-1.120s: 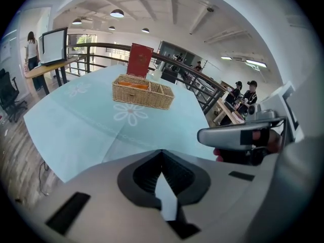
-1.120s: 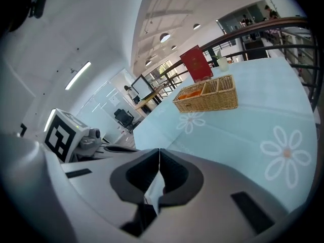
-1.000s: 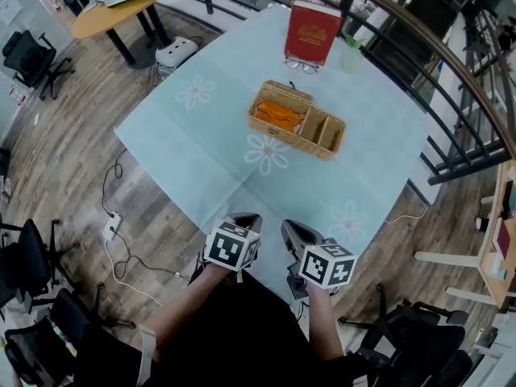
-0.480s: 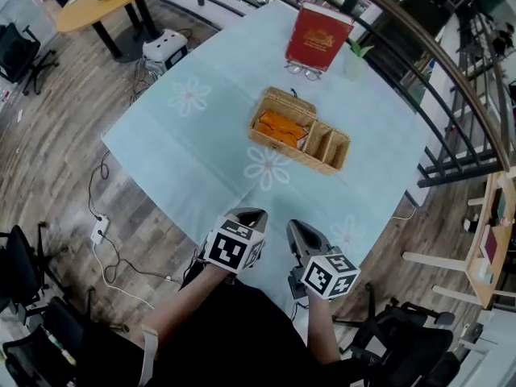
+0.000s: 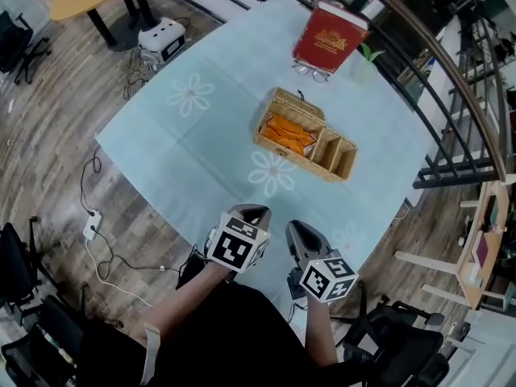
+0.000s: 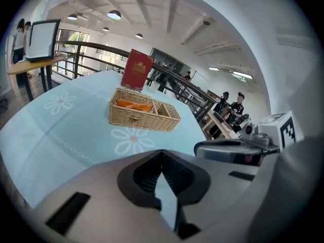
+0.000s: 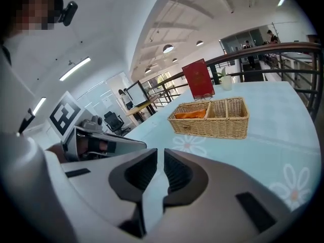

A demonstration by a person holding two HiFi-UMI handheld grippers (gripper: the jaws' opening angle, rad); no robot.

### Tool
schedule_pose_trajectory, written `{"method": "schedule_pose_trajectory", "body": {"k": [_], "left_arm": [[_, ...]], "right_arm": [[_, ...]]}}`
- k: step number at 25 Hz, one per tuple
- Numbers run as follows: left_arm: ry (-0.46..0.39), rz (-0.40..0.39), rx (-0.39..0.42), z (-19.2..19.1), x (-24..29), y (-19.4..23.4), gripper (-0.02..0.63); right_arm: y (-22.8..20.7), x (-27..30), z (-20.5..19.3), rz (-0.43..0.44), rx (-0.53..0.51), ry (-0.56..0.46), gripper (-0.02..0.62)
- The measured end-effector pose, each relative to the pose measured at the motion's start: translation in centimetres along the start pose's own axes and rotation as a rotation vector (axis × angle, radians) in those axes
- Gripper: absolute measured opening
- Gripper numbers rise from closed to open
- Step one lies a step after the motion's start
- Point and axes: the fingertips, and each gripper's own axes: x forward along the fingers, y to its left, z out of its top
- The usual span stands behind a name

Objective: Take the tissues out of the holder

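A wicker holder (image 5: 343, 166) sits at the middle of the pale blue table, with orange tissues (image 5: 288, 134) lying in its larger left compartment. Both grippers hover side by side at the table's near edge, well short of the holder. The left gripper (image 5: 250, 214) is shut and holds nothing. The right gripper (image 5: 300, 230) has its jaws opening by a narrow gap, nothing between them. In the left gripper view, the holder (image 6: 142, 121) and tissues (image 6: 132, 104) lie ahead of the gripper (image 6: 162, 158). The right gripper view shows the holder (image 7: 212, 126) and tissues (image 7: 191, 114) beyond the gripper (image 7: 160, 158).
A red book (image 5: 329, 37) stands at the table's far side with glasses (image 5: 310, 71) in front of it and a small potted plant (image 5: 364, 64) beside it. A dark railing (image 5: 451, 79) runs along the right. Cables and a power strip (image 5: 90, 226) lie on the floor at left.
The head view has drifted, so the table and holder appear shifted slightly right. Both grippers stay at the near edge; the right one sits a little lower in the picture.
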Motion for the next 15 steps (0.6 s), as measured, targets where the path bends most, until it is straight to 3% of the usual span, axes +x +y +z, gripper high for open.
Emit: {"method": "schedule_pose_trajectory", "body": {"k": [11,15], "left_arm": [[0.005,-0.034,-0.037,0.9,1.2,3.7,0.006],[0.012,-0.034,-0.031,0.9,1.8,5.4,0.006]], "right_arm": [[0.0,3.4,1.8,-0.007,-0.006,0.016,0.101],[0.1,5.0,2.2,-0.027,-0.060,0.051,0.141]]}}
